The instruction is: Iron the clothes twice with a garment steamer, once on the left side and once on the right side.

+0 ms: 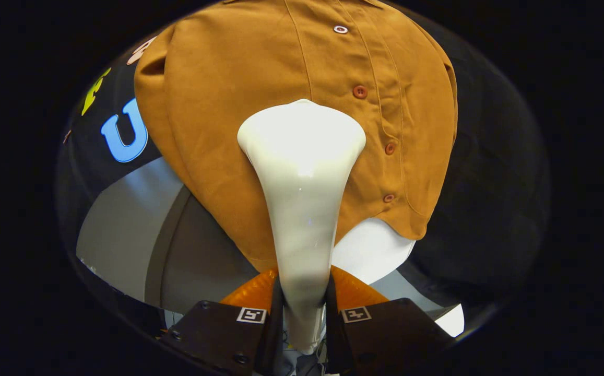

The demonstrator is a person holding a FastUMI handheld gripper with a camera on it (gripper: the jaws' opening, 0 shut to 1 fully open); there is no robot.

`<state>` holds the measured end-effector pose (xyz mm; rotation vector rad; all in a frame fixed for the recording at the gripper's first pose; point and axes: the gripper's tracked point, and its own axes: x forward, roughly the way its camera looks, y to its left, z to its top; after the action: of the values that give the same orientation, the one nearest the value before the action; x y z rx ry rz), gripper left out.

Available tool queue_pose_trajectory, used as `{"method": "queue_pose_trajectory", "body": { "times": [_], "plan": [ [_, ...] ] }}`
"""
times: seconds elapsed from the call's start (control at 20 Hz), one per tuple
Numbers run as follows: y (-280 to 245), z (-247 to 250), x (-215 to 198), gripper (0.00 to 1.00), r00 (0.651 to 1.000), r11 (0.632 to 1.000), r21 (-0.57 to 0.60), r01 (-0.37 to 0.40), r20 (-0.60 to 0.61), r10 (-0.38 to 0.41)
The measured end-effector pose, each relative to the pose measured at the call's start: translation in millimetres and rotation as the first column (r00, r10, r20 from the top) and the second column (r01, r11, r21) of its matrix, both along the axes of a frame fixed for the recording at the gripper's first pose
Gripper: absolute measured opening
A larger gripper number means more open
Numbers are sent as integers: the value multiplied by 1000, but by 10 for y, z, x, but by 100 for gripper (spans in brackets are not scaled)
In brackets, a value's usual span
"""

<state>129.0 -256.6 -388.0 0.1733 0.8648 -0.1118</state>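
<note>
- The gripper (304, 300) clamps both fingers on the handle of the white garment steamer (302, 177), which extends ahead of them.
- The steamer's wide head lies against the brown shirt (228, 78), left of the button placket (360, 92); actual contact appears likely but is unconfirmed.
- A white form (369, 250) shows below the shirt hem.
</note>
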Motion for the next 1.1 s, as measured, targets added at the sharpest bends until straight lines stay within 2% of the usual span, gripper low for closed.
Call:
{"method": "queue_pose_trajectory", "body": {
  "times": [0.3, 0.5, 0.8, 1.1],
  "plan": [
    [-8, -274, -248, 37, 997, 1000, 0, 23, -76, -23],
    [-49, -132, -336, 37, 997, 999, -5, 45, -66, -45],
    [-219, 853, -176, 37, 985, 995, -21, 102, 141, -98],
    [-765, 1903, 81, 37, 914, 981, -66, 185, 377, -147]
  ]
}}
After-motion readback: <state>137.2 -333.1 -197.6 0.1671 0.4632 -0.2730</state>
